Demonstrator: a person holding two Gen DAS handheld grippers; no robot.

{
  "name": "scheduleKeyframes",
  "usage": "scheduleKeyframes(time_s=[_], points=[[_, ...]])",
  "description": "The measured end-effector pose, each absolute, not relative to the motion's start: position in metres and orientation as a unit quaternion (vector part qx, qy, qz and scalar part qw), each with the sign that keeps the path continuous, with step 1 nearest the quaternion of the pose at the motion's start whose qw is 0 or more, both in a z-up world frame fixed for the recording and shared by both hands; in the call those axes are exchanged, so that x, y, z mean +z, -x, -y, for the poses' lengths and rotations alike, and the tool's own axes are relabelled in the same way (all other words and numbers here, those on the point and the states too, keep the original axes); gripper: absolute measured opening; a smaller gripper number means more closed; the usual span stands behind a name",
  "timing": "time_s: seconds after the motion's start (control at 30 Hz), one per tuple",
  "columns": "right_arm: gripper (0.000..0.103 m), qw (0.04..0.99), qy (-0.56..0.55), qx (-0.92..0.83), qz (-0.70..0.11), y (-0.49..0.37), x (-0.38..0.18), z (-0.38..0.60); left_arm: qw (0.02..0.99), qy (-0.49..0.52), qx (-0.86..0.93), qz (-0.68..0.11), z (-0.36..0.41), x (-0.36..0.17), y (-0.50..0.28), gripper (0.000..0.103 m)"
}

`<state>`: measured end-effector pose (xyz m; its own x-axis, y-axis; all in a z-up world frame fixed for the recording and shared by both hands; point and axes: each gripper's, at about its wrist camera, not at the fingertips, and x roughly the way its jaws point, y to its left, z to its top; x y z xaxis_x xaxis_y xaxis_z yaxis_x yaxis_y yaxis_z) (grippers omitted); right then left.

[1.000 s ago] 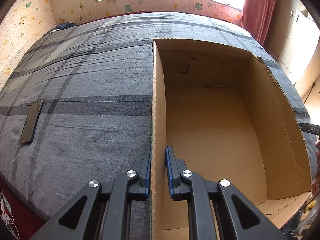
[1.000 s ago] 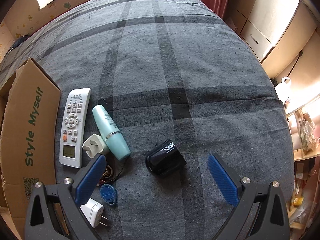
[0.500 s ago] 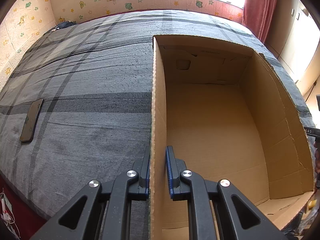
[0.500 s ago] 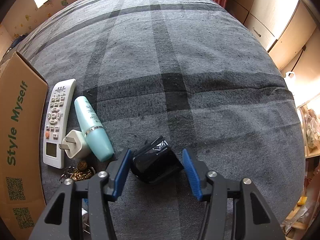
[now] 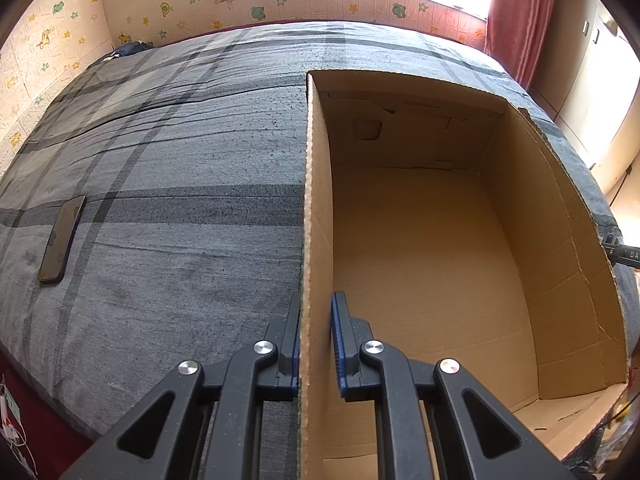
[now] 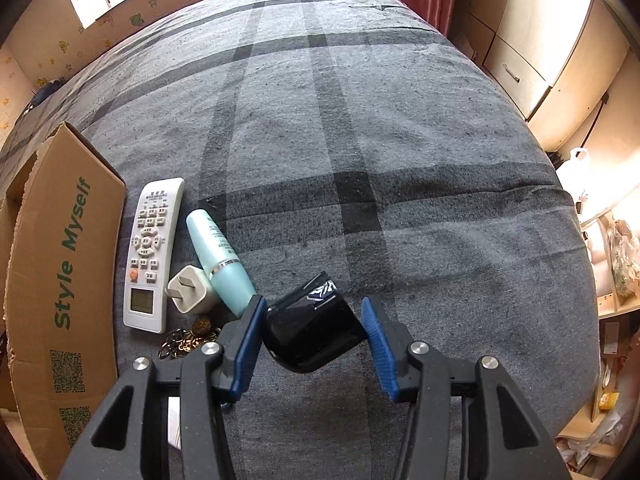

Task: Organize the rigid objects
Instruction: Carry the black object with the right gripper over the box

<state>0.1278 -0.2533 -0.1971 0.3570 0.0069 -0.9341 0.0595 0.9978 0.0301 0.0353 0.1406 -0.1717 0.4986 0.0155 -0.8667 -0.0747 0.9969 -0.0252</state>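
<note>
Bare bedspread (image 6: 400, 140) ahead and right; remote (image 6: 150, 256), tube (image 6: 220, 262), plug (image 6: 191, 289) and keys (image 6: 188, 340) crowded left, against box (image 6: 60, 264) wall.

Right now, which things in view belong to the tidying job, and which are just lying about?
Job: cardboard box; black jar in right gripper; remote; teal bottle; white charger; keys.

Lying about: phone; white bag.
</note>
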Motion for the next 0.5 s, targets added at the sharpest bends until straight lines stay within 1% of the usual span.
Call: scheduleKeyframes(time_s=[0.5], points=[[0.053,0.844,0.020,0.049,-0.534,-0.119,-0.113,0.191,0.866,0.031,0.025,-0.499,-0.142,-0.171,-0.034,0.013]])
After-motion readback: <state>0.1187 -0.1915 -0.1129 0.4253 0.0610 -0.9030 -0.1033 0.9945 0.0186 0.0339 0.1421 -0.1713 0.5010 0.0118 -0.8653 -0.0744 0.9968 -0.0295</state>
